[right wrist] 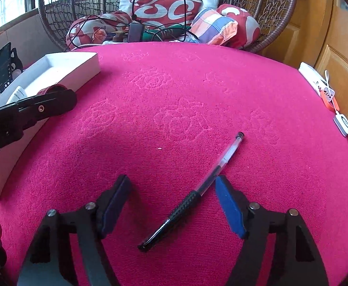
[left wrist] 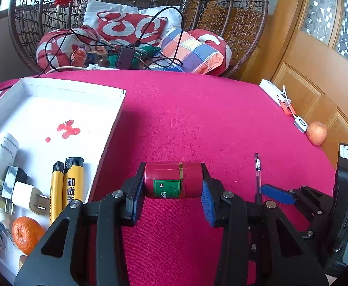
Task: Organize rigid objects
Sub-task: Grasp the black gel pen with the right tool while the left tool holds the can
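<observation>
We have the left gripper clamped on a small red canister, which lies on its side between the blue pads, one pad pressed to each end; it carries a gold band and a green label, and it hangs above the pink tablecloth just to the right of the white tray. In that tray we can see two yellow lighters side by side, a white plug adapter, a darker adapter just behind it, a white tube, an orange at the near edge and a few binder clips at the far left (the red spots on the tray floor look like stains, though we cannot tell what they are). Our right gripper points down at the cloth with its jaws apart, and a pen lies diagonally between them, black grip end nearest us, clear barrel running up and to the right; the right-hand pad stands close beside the barrel, the left-hand pad well clear of it, and neither presses on the pen. From the left wrist view the same pen shows upright-looking beside the right gripper's blue fingertip. At the table's far right edge we see an apple, a small white device on a cord and a white box. Beyond the table stands a wicker chair heaped with cushions and black cables.
</observation>
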